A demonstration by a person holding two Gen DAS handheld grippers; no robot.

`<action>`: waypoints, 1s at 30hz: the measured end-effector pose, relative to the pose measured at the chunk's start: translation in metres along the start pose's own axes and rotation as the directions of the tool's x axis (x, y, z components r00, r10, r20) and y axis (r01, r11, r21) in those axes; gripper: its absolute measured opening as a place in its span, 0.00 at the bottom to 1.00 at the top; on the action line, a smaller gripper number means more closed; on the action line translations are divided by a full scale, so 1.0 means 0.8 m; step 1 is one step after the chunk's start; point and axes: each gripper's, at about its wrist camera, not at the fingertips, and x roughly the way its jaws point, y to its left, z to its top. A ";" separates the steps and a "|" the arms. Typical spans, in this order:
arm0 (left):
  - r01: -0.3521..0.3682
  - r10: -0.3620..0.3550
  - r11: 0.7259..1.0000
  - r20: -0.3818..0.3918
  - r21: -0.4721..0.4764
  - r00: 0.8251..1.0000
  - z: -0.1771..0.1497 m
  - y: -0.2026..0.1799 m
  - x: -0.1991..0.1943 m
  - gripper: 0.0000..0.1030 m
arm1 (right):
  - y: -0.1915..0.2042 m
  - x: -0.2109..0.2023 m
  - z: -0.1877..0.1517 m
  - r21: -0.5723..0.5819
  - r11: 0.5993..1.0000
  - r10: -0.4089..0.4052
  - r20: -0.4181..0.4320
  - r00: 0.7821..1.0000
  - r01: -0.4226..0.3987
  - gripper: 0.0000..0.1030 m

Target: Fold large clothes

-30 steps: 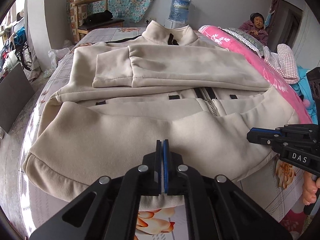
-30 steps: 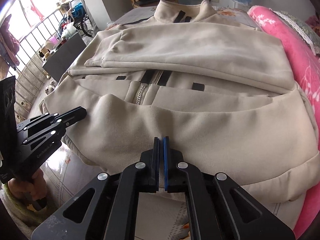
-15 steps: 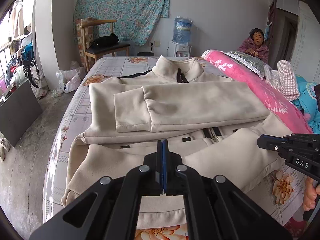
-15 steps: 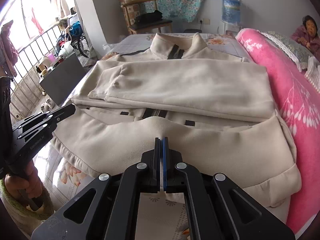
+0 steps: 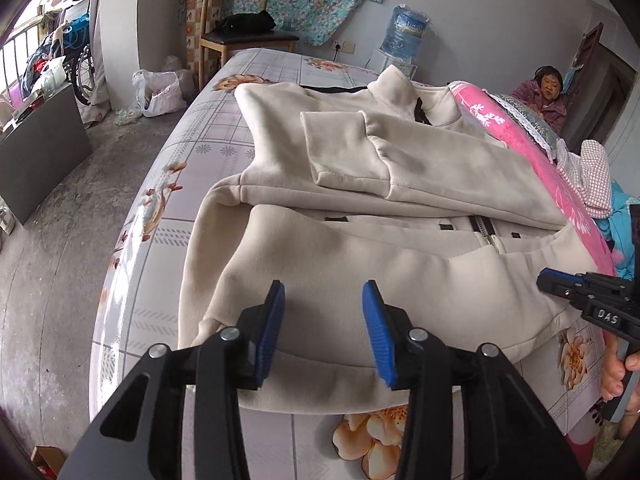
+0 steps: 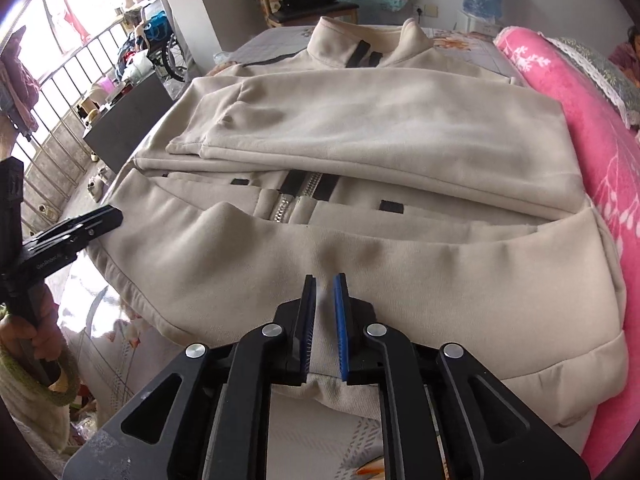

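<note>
On the bed (image 5: 208, 128), the cream jacket (image 6: 380, 128) has sleeves and hem folded; a final fold remains. Both hand-held grippers, left (image 5: 324, 328) and right (image 6: 325, 326), have just been opening, nothing pinched.

Left wrist: aimed down along its fingers, close over jacket (image 5: 360, 280) hem.
Right wrist: likewise.
Shared: jacket, bed (image 5: 224, 128).

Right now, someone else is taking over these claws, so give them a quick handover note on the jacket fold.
Left claw: open, jaws just parted, nothing gripped.
Right claw: open a little, jaws just parted, jacket hem beneath, not pinched.
Jacket: flat on the bed, collar far, both sleeves folded across the chest, hem turned up partway over the zip.
Left: finish folding the lower half up toward the collar.
</note>
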 end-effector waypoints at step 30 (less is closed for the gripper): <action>-0.074 0.061 0.996 0.229 0.053 0.971 0.025 -0.008 -0.040 0.02 | 0.103 -0.002 0.065 -0.214 0.975 -0.024 0.124 0.992 0.050 0.02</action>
